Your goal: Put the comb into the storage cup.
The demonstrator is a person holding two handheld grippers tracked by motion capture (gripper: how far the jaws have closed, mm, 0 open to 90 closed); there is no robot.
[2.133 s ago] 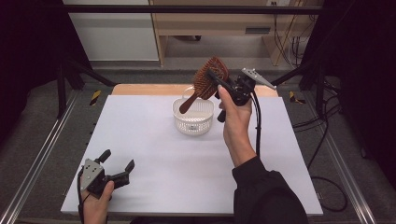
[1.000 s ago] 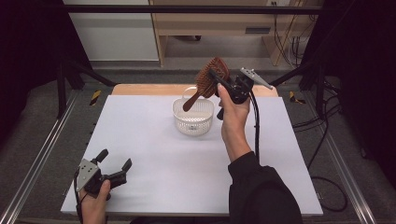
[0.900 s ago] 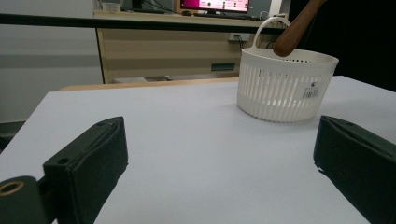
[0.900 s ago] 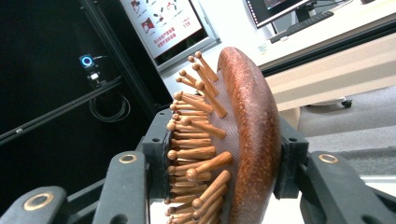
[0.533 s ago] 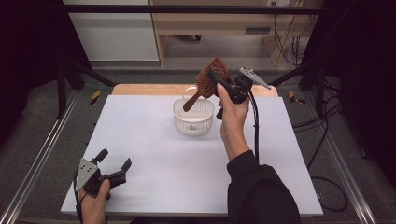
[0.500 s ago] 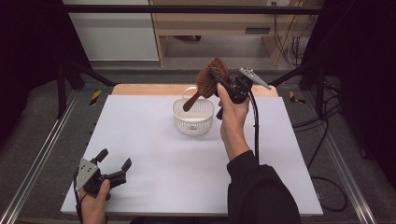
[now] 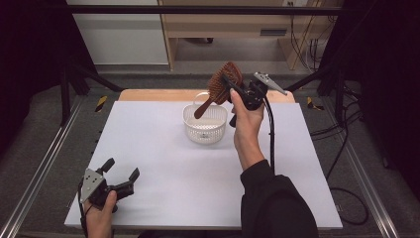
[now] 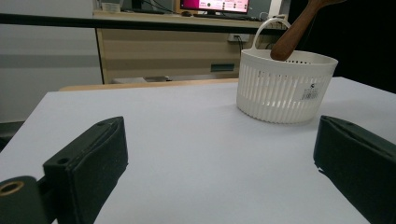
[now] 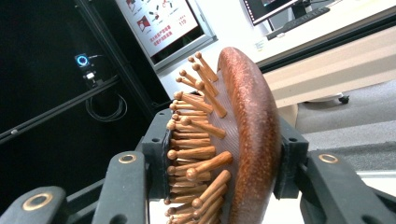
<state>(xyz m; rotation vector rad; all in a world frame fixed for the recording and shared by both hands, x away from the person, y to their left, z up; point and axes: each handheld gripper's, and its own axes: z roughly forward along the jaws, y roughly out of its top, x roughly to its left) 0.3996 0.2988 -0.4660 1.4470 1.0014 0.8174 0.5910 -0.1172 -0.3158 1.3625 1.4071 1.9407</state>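
A brown wooden hairbrush (image 7: pixel 221 87) is held up over the white slatted basket (image 7: pixel 204 124) at the table's far middle. My right gripper (image 7: pixel 233 85) is shut on the brush's head (image 9: pixel 233 135), one pad on the bristles, the other on the back. The handle slopes down to the left, its tip (image 8: pixel 282 46) over the basket's (image 8: pixel 282 84) rim. My left gripper (image 7: pixel 120 174) rests open at the near left corner of the table, its fingers (image 8: pixel 88 158) wide apart with nothing between them.
The basket has a thin white handle (image 7: pixel 198 97) at its far side. A wooden board (image 7: pixel 163 95) borders the white table (image 7: pixel 163 163) at the back. Metal rails (image 7: pixel 44 163) run along both sides, and cables (image 7: pixel 346 148) lie on the floor at the right.
The right hand has tilted the brush slightly, so the handle slopes more steeply toward the basket. The left gripper has shifted a little nearer the table's corner.
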